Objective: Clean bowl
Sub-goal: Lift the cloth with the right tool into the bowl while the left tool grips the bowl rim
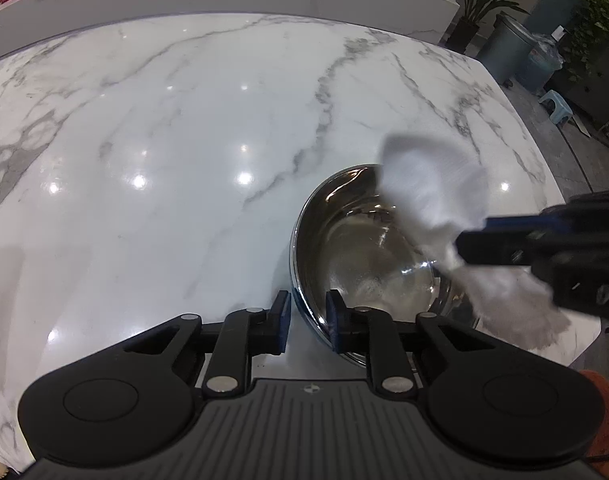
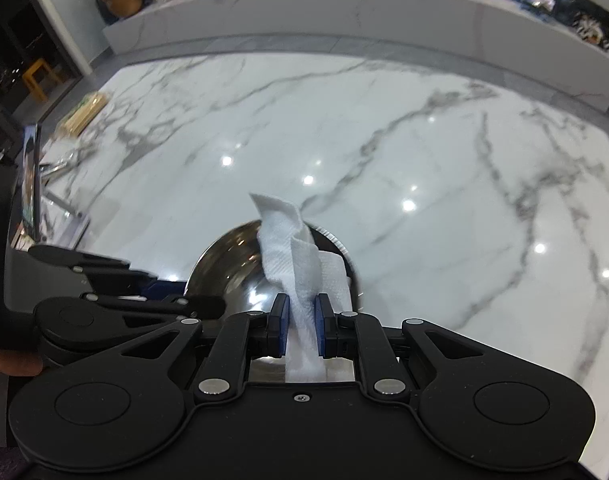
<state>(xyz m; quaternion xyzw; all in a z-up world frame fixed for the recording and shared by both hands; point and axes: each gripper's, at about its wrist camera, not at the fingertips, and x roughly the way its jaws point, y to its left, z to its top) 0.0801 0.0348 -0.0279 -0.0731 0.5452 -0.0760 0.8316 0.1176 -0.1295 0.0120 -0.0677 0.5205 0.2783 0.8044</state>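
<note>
Now left gripper (image 1: 307, 322) clamping bowl (image 1: 368, 248) rim, right gripper (image 2: 302, 326) pinching tissue (image 2: 292, 256)

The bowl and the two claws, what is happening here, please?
A person is cleaning a steel bowl on a marble counter. The left claw grips the bowl's near rim and steadies it. The right claw is shut on a white paper towel, held over the bowl.

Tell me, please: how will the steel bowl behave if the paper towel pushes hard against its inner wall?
The bowl looks thin, so probably light. On the glossy marble counter it would likely slide or tip, but the left gripper clamps its rim. The paper towel looks floppy.
</note>
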